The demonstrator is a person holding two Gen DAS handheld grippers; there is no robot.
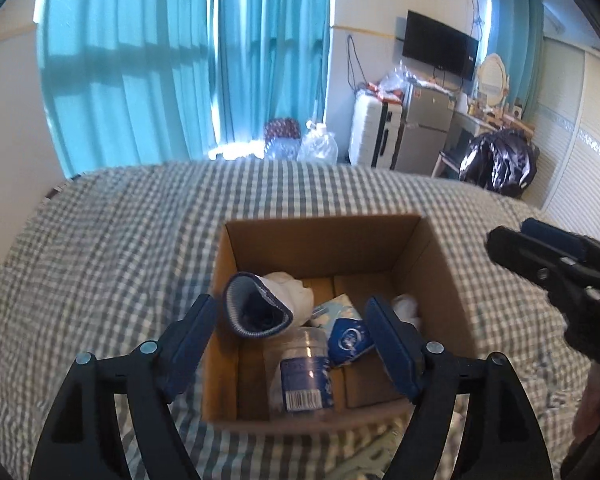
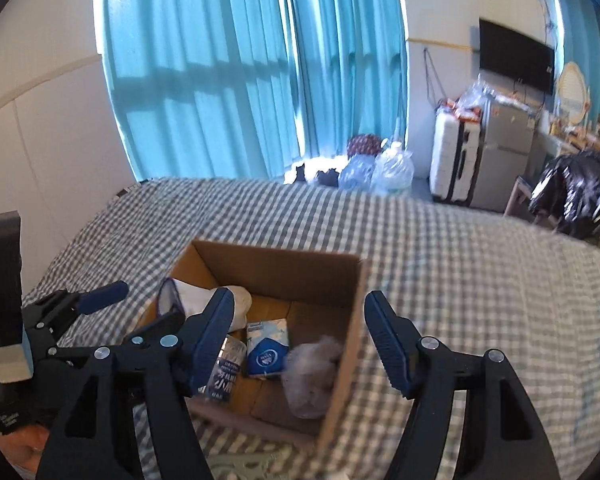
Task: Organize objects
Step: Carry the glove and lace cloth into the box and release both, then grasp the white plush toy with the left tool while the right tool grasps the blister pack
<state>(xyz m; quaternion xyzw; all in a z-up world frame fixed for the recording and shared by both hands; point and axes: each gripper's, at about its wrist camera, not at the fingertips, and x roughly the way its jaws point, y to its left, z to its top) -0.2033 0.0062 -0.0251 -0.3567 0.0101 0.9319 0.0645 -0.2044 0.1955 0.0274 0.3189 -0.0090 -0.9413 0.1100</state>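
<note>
A grey-and-white checked bedspread (image 1: 100,248) lies under everything, a soft base that lets the open brown cardboard box (image 1: 328,240) sit steady ahead of both pairs of fingers. The box stands with its flaps out of the way, so things can be dropped in from above; it appears to be the collecting place for the task.

The left gripper (image 1: 296,340) hangs over the near wall of the box, fingers spread wide and holding nothing. Between them lies a clear plastic jar with a blue label (image 1: 304,376), on its side. Just beyond the left finger sits a rolled blue-and-grey sock (image 1: 256,308) against a white cloth bundle (image 1: 292,296); beside the right finger is a blue-and-white tissue packet (image 1: 346,330).

The right gripper (image 2: 300,340) is also spread and empty, straddling the box's right wall, its left finger over the interior and its right finger over the bedspread. Between them, in the near right corner, rests a crumpled clear plastic wad (image 2: 312,372), likely just set down.
</note>
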